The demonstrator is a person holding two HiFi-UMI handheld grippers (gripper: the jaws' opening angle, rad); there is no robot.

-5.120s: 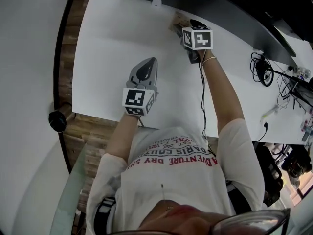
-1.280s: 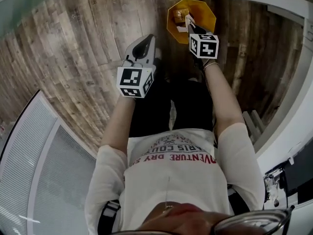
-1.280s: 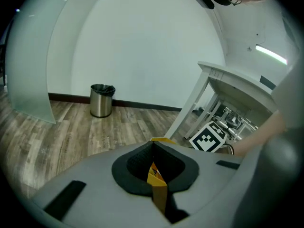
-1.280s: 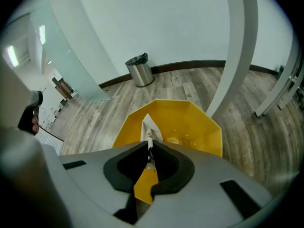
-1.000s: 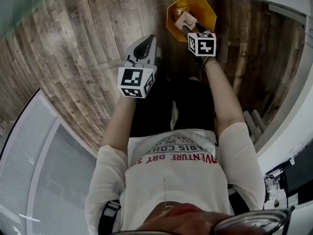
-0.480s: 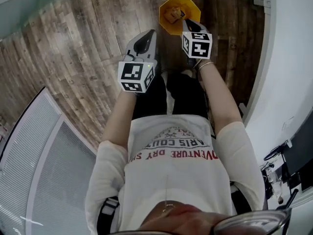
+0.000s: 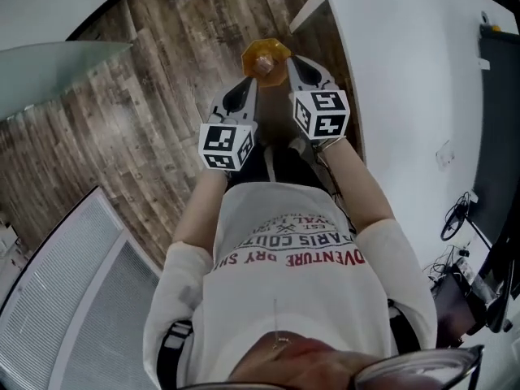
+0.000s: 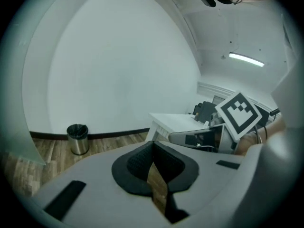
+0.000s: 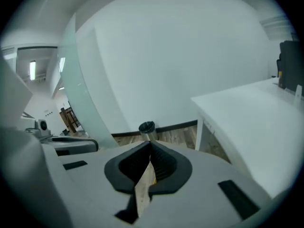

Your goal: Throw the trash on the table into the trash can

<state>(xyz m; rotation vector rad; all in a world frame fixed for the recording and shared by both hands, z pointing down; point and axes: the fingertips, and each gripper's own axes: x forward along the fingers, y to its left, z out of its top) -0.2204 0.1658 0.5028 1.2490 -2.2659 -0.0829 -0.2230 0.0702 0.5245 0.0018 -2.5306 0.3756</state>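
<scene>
The right gripper (image 9: 151, 145) is clenched: its jaws have just been closing and now meet at the tips, with nothing caught between the black ribbed pads. The left gripper (image 8: 153, 145) is likewise pressed shut and empty, its pads touching along their front edge. In the head view both are held out in front of the person side by side, near each other but apart, each with its marker cube toward the body and its tips pointing away and downward. Beyond the tips, and between the two in that view, stands a small orange trash can (image 7: 280, 49) with an angular rim, set on the wooden plank floor (image 7: 162, 71). Inside it lies the trash (image 7: 262, 65), a crumpled tan and brown lump that fills much of the opening; finer detail is too small to tell. It lies well below both grippers and touches neither. The white table (image 7: 406, 63) runs along the right side, its corner close to the can. Farther off, by the curved white wall, stands a round metal bin (image 8: 77, 138) with a dark liner.
</scene>
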